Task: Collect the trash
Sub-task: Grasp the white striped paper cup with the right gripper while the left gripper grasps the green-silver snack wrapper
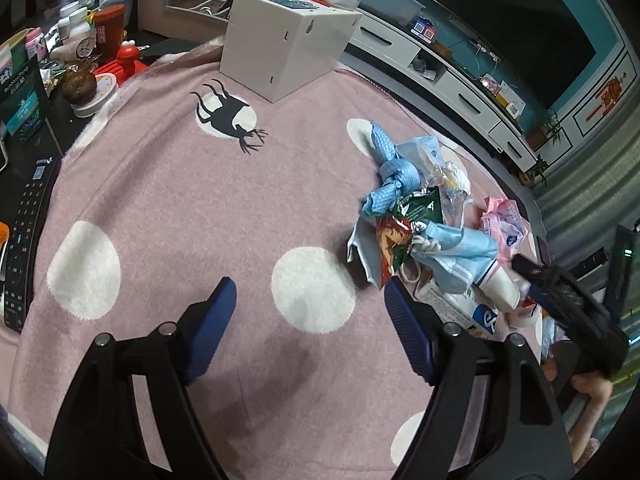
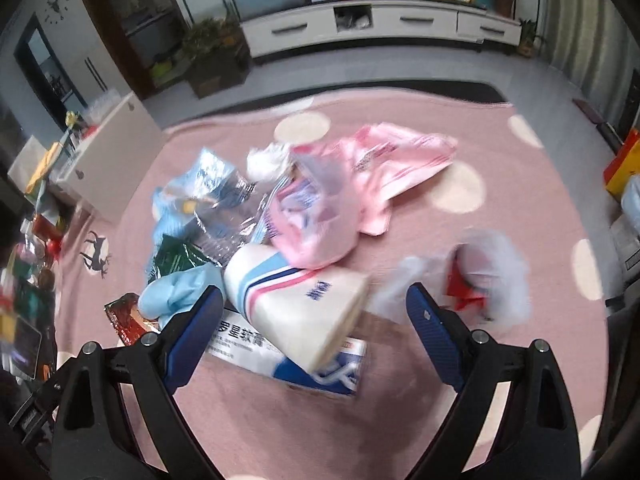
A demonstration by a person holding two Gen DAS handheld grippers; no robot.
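Pink cloth (image 1: pixel 168 208) with white dots and a black deer print (image 1: pixel 228 118) covers the table under both of your tools. To the far left of your left hand-held gripper (image 1: pixel 310 304) sit a dark remote control (image 1: pixel 24 240) at the cloth's edge and a crowd of small desk items. Ahead of it stands a white box (image 1: pixel 288 44). Your left hand-held gripper has its blue pads spread apart over bare cloth, with nothing between them.

Just to the right of its right pad lies the trash pile (image 1: pixel 432 220): a knotted blue rag (image 1: pixel 390 172), a green wrapper (image 1: pixel 424 204), a blue face mask (image 1: pixel 460 248) and pink plastic packaging (image 1: pixel 504 224).

Your right hand-held gripper (image 2: pixel 316 308) hangs over that same pile, its pads released and wide. Left of its left pad you have the face mask and a red-brown snack wrapper (image 2: pixel 124 316). Between the pads lies a white paper cup (image 2: pixel 304 304) on its side, resting on a flat blue-and-white carton (image 2: pixel 304 364); neither pad touches the cup. Ahead is the pink packaging. Beside the right pad sits a blurred wad of white plastic with red inside (image 2: pixel 464 280).
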